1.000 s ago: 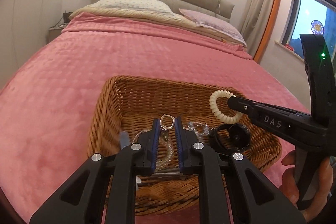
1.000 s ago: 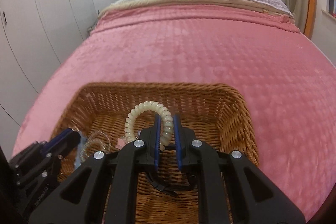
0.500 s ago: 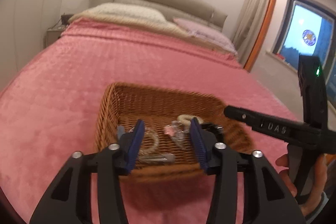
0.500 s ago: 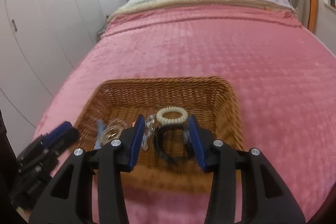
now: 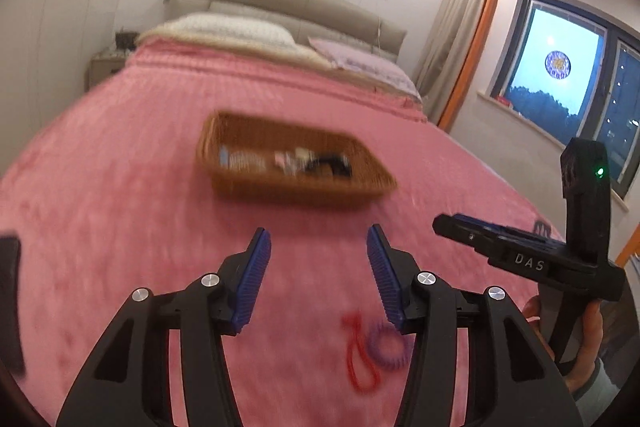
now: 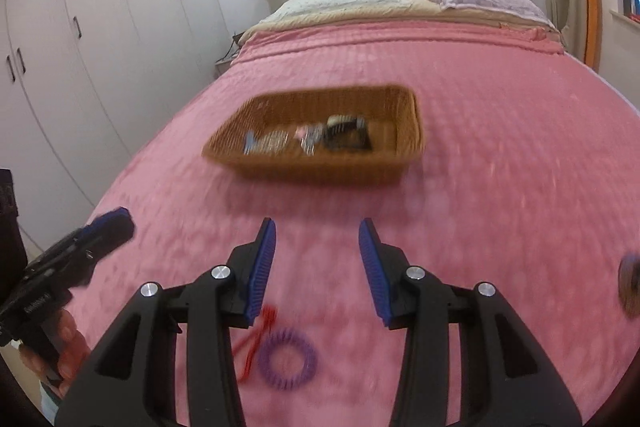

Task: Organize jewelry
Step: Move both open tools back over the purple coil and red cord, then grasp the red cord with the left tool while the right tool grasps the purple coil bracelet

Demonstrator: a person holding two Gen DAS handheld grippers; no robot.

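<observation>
Basket (image 6: 320, 169) on bedspread (image 6: 500, 187), blurred jewelry (image 6: 308, 139) inside

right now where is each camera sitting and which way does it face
Left wrist: on the left claw, facing up the bed to the basket; its open fingers, the right claw and a hand show.
Right wrist: on the right claw, facing the basket and headboard; its open fingers and the left claw show.
Shared: basket, purple ring and red cord on the near bedspread.
</observation>
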